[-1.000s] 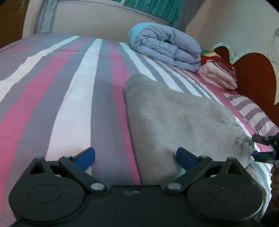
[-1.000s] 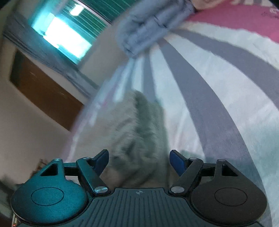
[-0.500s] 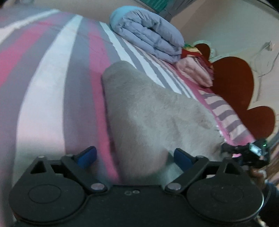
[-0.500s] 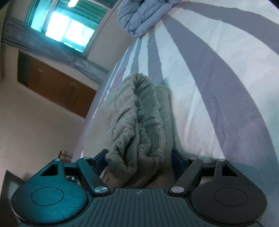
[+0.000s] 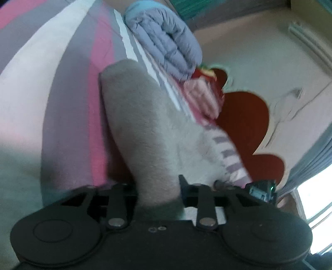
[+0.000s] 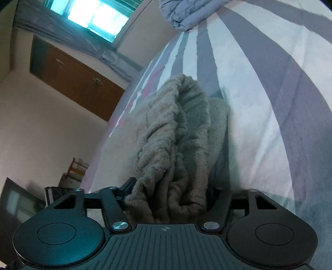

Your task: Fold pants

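grey fleece pants [image 5: 145,124] lie flat along a bed sheet [image 5: 62,93] striped in pink, grey and white, stretching away toward a rolled lilac-grey quilt [image 5: 166,41] at the far end. the left gripper [image 5: 158,187] has just been closing and its jaws now pinch the near corner of the pants, the cloth bunched between the black fingers [image 5: 183,187]; this view is smeared, so the exact pad contact looks firm rather than certain. beyond the pants, pink folded cloths [image 5: 203,97] sit against a red scalloped headboard [image 5: 244,124]. in the right wrist view the gathered waistband end of the pants [image 6: 176,145] rises in thick ribbed folds straight out from between the jaws of the right gripper [image 6: 168,193]. those jaws have also just been closing and stand about half way in, both fingers [image 6: 129,185] pressed against the bulky wad of fabric. the striped sheet [image 6: 259,103] fills the right side there, with a wooden wardrobe [image 6: 78,83] and a bright window [image 6: 97,18] off to the left.
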Tool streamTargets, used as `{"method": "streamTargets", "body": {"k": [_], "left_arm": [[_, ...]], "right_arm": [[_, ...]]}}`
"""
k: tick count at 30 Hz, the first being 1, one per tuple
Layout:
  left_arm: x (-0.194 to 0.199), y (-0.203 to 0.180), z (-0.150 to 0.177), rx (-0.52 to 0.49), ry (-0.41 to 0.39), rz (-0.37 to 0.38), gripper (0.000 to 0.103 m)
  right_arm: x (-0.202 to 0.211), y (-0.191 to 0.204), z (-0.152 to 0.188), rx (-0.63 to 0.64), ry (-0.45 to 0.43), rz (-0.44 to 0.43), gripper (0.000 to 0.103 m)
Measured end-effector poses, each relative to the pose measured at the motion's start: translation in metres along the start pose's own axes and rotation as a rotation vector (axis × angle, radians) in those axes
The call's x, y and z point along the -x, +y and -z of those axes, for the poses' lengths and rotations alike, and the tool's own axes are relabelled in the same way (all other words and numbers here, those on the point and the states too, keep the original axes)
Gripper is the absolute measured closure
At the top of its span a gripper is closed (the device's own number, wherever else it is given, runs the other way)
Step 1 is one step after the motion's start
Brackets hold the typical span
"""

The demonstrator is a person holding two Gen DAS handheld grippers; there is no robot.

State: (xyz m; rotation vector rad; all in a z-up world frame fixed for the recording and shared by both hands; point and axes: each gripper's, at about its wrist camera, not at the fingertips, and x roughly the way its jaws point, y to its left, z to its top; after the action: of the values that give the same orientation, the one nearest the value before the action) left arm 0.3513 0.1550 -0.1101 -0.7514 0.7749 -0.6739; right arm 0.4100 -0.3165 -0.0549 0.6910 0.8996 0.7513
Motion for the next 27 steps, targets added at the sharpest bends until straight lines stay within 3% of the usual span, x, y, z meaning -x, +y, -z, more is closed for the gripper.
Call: {"method": "streamTargets", "body": {"k": [2,4,10,14,17,18,20,21,22,25,27], "left_arm": [[0.006,-0.006,-0.006,-0.017,-0.041,0.030,0.086],[0.010,-0.014,-0.020,-0.046,-0.067,0.049,0.085],[0.019,-0.021,-0.088,-0.129,-0.139,-0.009,0.084],[0.020,-0.001,-0.137,-0.146,-0.186,-0.068,0.083],[0.004,0.029,-0.163,-0.126,-0.172,-0.143,0.083],[-0.005,0.043,-0.165,-0.109,-0.153,-0.186,0.072],[-0.021,0.072,-0.157,-0.061,-0.095,-0.268,0.053],[-0.020,0.078,-0.145,-0.093,-0.141,-0.231,0.052],[-0.019,0.078,-0.138,-0.115,-0.172,-0.215,0.052],[-0.009,0.076,-0.126,-0.112,-0.212,-0.203,0.052],[0.004,0.075,-0.114,-0.095,-0.226,-0.196,0.042]], "right_arm": [[-0.004,0.012,-0.004,0.073,-0.002,0.030,0.045],[-0.008,0.023,-0.014,0.098,-0.018,0.005,0.048],[-0.035,0.056,-0.080,0.172,-0.063,-0.056,0.051],[-0.083,0.073,-0.130,0.218,-0.066,-0.080,0.053],[-0.129,0.074,-0.160,0.226,-0.054,-0.065,0.052],[-0.141,0.068,-0.165,0.214,-0.041,-0.062,0.052],[-0.167,0.046,-0.168,0.191,-0.007,-0.001,0.042],[-0.184,0.033,-0.164,0.190,0.026,0.084,0.027],[-0.198,0.019,-0.158,0.186,0.069,0.141,0.027],[-0.191,-0.005,-0.144,0.151,-0.017,0.047,0.026],[-0.182,-0.011,-0.140,0.139,-0.032,0.019,0.026]]}}
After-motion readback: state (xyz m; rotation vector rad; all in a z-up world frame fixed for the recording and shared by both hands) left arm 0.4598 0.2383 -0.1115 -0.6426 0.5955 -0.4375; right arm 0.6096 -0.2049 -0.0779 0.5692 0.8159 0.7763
